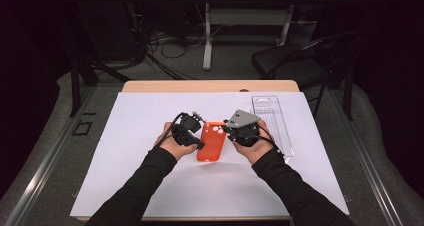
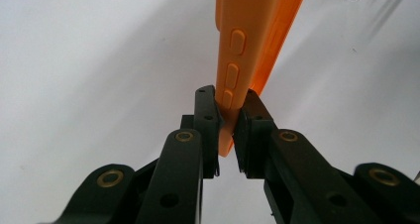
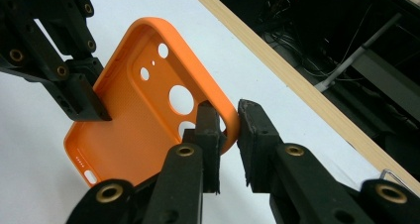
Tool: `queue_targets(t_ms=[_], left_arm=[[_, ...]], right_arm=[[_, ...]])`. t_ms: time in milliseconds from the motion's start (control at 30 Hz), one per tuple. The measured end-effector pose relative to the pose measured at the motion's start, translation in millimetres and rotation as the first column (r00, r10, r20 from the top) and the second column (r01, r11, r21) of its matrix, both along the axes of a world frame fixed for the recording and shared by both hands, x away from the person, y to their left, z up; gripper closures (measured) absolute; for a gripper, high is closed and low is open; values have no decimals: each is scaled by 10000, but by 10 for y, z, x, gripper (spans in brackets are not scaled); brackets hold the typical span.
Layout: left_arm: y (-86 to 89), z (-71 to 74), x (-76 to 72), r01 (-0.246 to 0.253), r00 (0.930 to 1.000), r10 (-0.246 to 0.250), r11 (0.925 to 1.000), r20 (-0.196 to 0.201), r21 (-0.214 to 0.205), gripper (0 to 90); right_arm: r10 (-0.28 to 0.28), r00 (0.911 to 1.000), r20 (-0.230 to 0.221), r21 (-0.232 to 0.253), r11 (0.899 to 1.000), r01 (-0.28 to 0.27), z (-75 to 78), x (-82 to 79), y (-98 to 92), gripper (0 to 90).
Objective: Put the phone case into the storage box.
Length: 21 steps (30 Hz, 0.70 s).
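White sheet covers table. Orange phone case, center frame, soft, camera cutouts, side buttons, hollow side visible in right gripper view. Left gripper clamped on its left edge, right gripper clamped on its right edge. Clear plastic tray right of center.

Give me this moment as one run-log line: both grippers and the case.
left gripper: shut on orange phone case side edge | right gripper: shut on opposite edge | clear plastic package: on table, beside right hand

Clear plastic tray crowds right gripper.
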<state>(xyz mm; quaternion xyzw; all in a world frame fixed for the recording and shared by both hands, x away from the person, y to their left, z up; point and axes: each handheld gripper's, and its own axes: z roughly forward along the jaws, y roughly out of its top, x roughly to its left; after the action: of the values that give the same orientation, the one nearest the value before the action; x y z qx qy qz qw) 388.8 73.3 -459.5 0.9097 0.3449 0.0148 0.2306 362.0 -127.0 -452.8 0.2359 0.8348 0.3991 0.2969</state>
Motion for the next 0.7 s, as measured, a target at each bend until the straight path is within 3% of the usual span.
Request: queue_targets(t_ms=[700], left_arm=[[13,-18,13,-43,9999,40,9997,-126,-251,807]], right_arm=[[15,9999,171,-77,10000,-14,14,-16,4,811]])
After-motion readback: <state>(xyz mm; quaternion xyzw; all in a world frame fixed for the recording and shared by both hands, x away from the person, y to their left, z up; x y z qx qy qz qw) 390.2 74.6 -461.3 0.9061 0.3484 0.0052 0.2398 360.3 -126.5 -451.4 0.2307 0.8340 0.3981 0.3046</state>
